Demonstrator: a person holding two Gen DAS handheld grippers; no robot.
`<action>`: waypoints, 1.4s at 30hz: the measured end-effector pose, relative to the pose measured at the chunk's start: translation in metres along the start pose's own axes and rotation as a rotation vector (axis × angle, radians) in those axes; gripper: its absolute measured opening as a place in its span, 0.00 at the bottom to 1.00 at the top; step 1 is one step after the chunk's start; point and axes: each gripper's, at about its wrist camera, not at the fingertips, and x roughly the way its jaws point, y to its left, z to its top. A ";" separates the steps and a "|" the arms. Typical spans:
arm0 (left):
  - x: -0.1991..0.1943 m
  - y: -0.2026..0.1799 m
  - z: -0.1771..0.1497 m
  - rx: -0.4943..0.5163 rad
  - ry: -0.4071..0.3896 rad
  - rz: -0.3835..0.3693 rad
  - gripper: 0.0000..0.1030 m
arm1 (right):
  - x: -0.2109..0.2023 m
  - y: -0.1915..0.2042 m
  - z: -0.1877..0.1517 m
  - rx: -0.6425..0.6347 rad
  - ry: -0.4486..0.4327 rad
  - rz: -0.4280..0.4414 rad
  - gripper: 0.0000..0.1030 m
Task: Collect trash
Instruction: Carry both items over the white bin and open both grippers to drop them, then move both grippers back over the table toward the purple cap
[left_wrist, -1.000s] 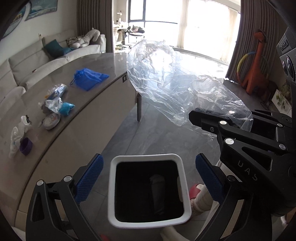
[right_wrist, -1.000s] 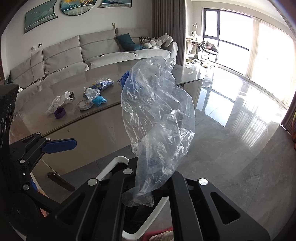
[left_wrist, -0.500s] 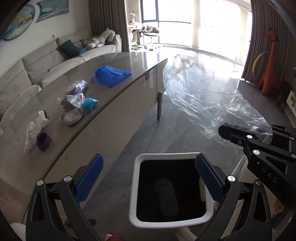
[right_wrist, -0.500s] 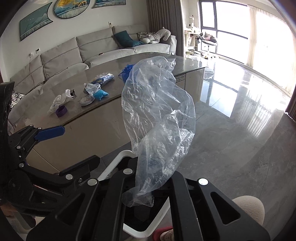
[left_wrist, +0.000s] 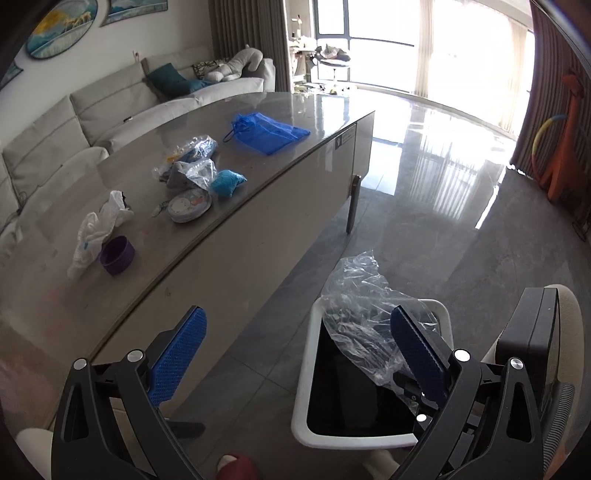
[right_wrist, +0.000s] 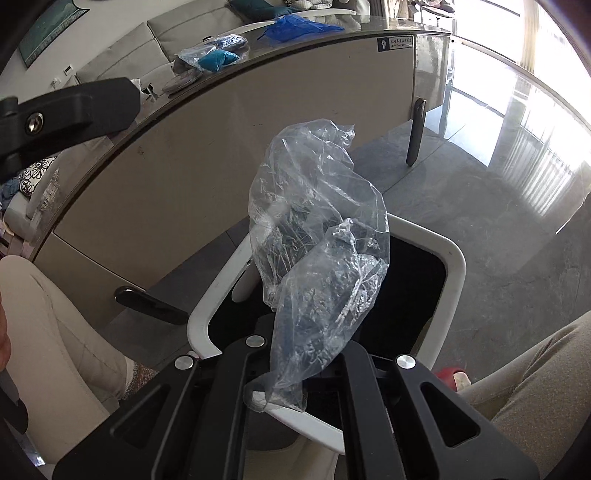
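The right tool (right_wrist: 286, 373) was clamped on the clear plastic bag (right_wrist: 317, 236), which hung over the white bin (right_wrist: 452, 258) on the floor. Drop-off step, by the look of it! The left tool (left_wrist: 295, 354) gaped wide, empty. Next: let go, then more litter from the surface (left_wrist: 258, 147).

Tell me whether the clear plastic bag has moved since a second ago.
Yes. The clear plastic bag, pinched in the right gripper, has come down from table-top height to the white bin, now partly over its opening.

Table-end label (right_wrist: 395, 43): print too small to read.
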 end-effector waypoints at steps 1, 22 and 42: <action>0.000 0.001 0.000 -0.001 0.000 0.001 0.95 | -0.001 0.001 0.000 -0.009 0.002 -0.003 0.05; 0.026 -0.003 -0.008 0.011 0.059 0.027 0.95 | 0.006 -0.014 0.011 0.046 0.011 -0.075 0.95; 0.002 0.029 0.018 -0.107 -0.041 0.042 0.95 | -0.057 0.004 0.068 -0.139 -0.267 -0.189 0.95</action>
